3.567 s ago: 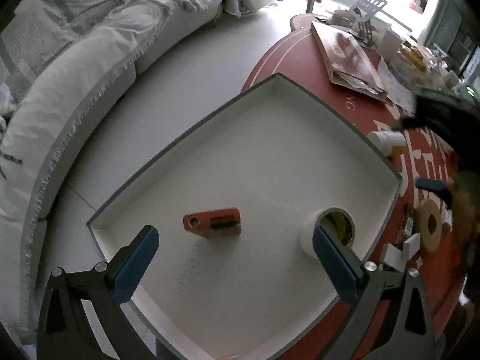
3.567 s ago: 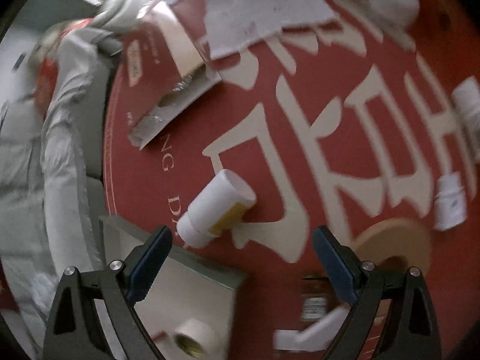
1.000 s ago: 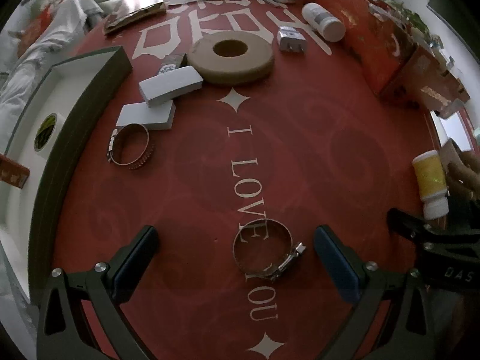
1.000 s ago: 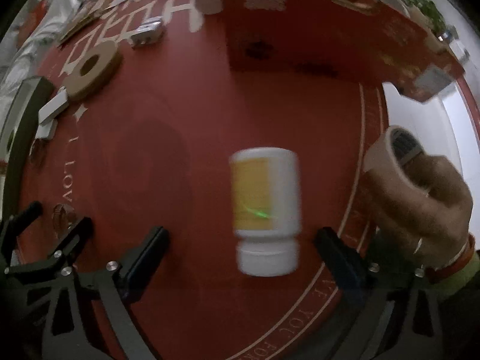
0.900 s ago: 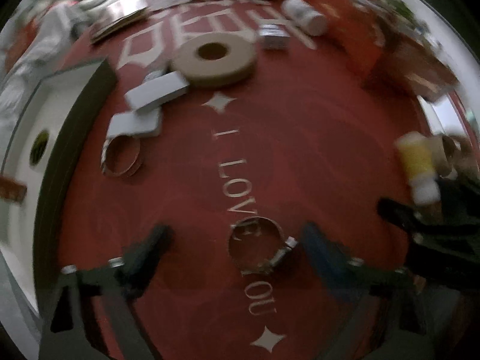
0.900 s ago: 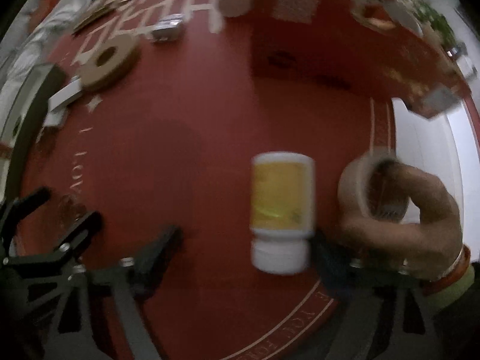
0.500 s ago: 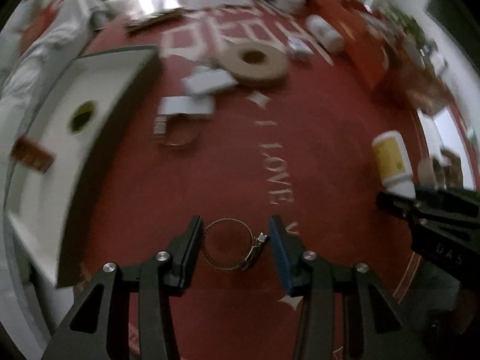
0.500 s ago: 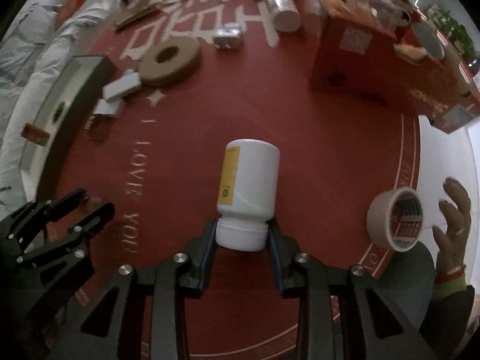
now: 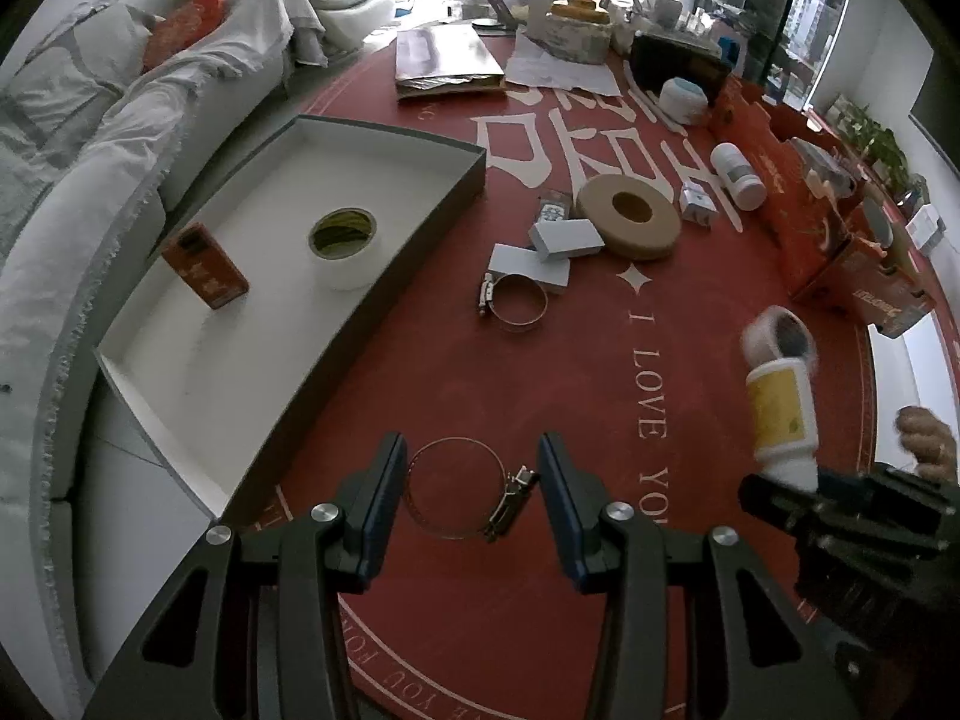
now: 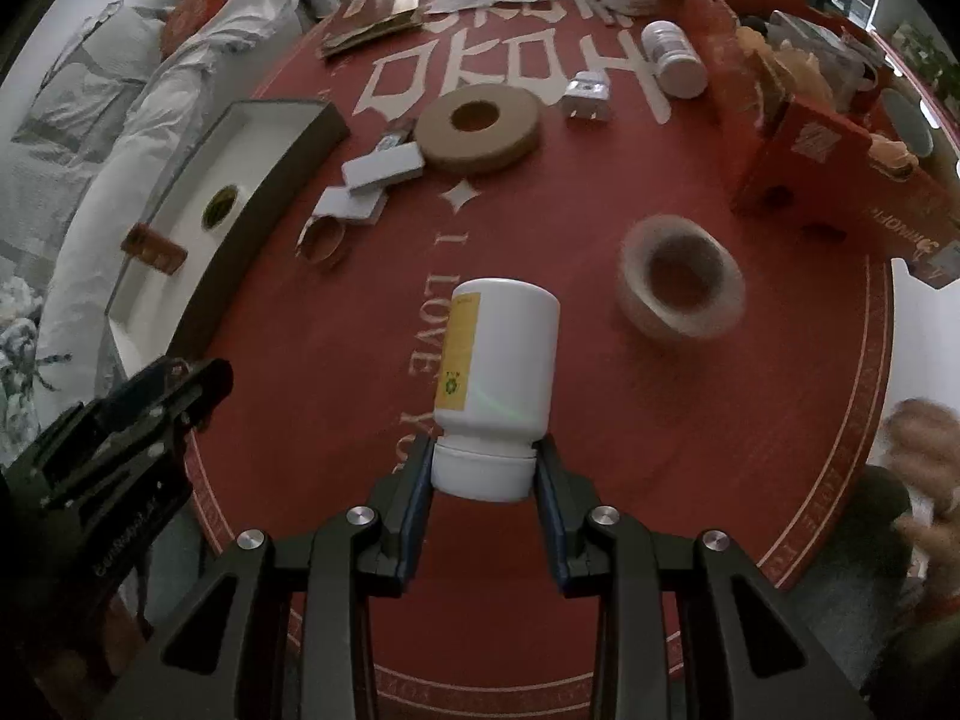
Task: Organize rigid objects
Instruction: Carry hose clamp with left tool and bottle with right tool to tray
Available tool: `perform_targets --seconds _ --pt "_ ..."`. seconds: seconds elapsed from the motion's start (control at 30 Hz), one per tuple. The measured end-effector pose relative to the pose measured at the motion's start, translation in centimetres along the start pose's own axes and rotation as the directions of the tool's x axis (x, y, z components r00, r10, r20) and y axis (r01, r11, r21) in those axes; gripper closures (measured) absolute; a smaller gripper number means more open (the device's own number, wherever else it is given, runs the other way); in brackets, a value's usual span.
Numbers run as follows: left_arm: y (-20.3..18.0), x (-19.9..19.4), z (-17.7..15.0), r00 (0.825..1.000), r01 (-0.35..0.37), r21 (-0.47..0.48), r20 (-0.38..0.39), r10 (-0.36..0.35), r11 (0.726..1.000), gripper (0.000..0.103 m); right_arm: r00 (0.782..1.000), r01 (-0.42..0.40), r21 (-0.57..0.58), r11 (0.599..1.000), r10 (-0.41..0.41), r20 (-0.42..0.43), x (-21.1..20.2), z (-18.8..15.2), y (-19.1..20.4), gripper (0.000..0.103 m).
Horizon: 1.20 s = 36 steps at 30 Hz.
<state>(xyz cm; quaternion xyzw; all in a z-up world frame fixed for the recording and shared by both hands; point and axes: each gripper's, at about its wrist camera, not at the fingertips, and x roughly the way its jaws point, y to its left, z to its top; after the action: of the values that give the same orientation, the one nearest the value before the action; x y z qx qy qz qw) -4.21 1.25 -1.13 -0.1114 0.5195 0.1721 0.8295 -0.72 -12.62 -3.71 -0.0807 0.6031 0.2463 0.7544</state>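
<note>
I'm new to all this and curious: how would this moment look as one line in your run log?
left hand-held gripper: shut on hose clamp | right hand-held gripper: shut on white bottle cap | tray: tape roll, orange box

Bare red tabletop [image 9: 600,396] lies open between the white tray [image 9: 384,264] and a blurred tape roll [image 10: 681,285]. Small boxes [image 9: 543,246], a hose clamp [image 9: 516,298] and a brown ring [image 9: 630,215] crowd the tray's far corner.

A second ago both tools stood wide open over the bench; now the left tool [image 9: 465,495] has closed on the metal hose clamp [image 9: 461,489] and the right tool [image 10: 483,468] on the white bottle's [image 10: 498,354] cap, both lifted.
</note>
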Motion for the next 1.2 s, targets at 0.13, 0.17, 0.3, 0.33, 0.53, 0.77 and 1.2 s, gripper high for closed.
perform_targets --seconds 0.13,0.17,0.3,0.33,0.53,0.77,1.2 --pt "0.4 0.2 -0.1 1.0 0.004 -0.012 -0.006 -0.004 1.0 0.055 1.0 0.011 -0.018 1.0 -0.011 -0.02 0.9 -0.5 1.0 0.069" --pt "0.5 0.3 -0.2 1.0 0.007 -0.015 -0.008 -0.008 1.0 0.055 1.0 0.014 -0.018 1.0 -0.014 -0.025 1.2 -0.6 1.1 0.069" --pt "0.9 0.3 -0.4 1.0 0.018 -0.025 -0.01 -0.018 1.0 0.055 0.999 0.02 -0.021 1.0 -0.021 -0.043 1.9 -0.8 1.4 0.069" --pt "1.0 0.3 -0.4 1.0 0.021 -0.028 -0.011 -0.021 0.999 0.055 0.999 0.022 -0.021 1.0 -0.023 -0.045 2.0 -0.9 1.5 0.069" --pt "1.6 0.5 -0.6 0.999 0.031 -0.048 -0.02 -0.032 0.998 0.055 0.998 0.027 -0.032 0.999 -0.029 -0.06 2.6 -1.0 2.0 0.069" --pt "1.8 0.8 -0.6 0.999 0.036 -0.055 -0.03 -0.038 0.998 0.055 0.996 0.03 -0.037 0.999 -0.033 -0.079 3.1 -0.8 2.2 0.069" --pt "3.2 -0.1 1.3 0.999 0.042 -0.087 0.001 -0.042 0.995 0.055 0.997 0.056 -0.056 0.997 -0.059 -0.051 2.8 1.3 3.7 0.069"
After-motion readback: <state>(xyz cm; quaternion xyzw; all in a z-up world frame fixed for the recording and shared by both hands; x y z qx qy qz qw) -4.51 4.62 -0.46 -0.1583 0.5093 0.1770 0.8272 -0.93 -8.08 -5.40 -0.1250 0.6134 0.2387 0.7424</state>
